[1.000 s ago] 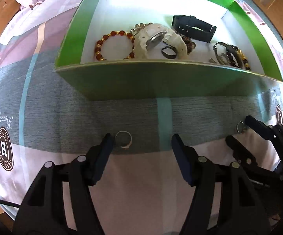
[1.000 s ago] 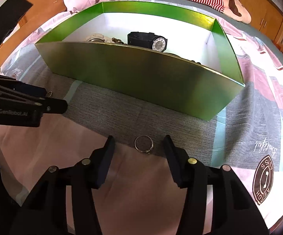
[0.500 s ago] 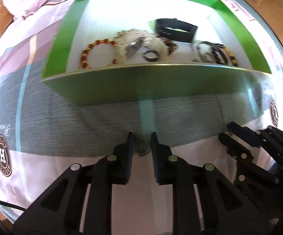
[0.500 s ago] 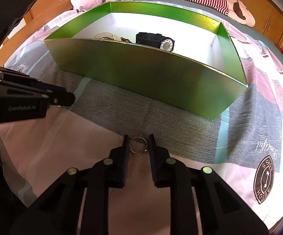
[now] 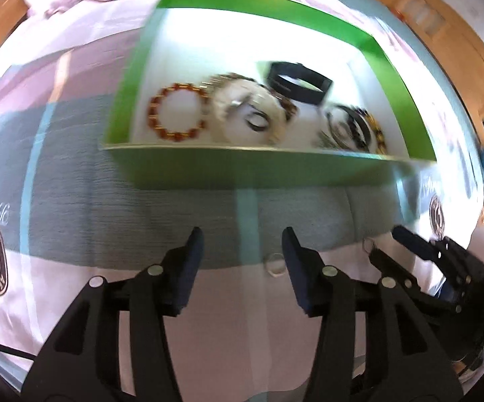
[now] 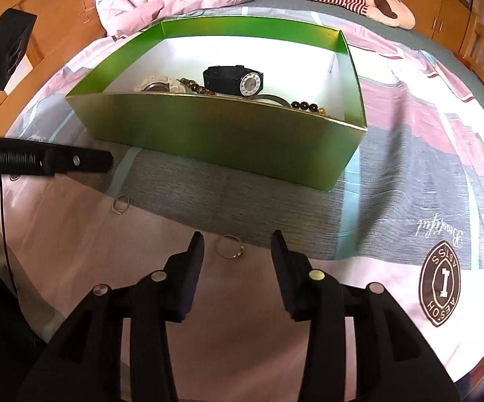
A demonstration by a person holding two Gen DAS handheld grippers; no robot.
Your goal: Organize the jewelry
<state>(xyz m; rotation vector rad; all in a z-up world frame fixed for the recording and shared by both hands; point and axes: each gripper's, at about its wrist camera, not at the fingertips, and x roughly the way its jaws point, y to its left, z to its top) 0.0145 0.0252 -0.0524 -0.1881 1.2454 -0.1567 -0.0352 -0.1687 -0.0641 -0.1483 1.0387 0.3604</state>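
Left hand-held gripper (image 5: 242,244) jaws opening, ring (image 5: 274,264) loose by right finger. Right hand-held gripper (image 6: 237,248) opening; stone ring (image 6: 230,247) between, untouched, on bedspread (image 6: 409,167).

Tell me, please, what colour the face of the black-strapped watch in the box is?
White, with dark numerals; the watch shows best in the right wrist view.
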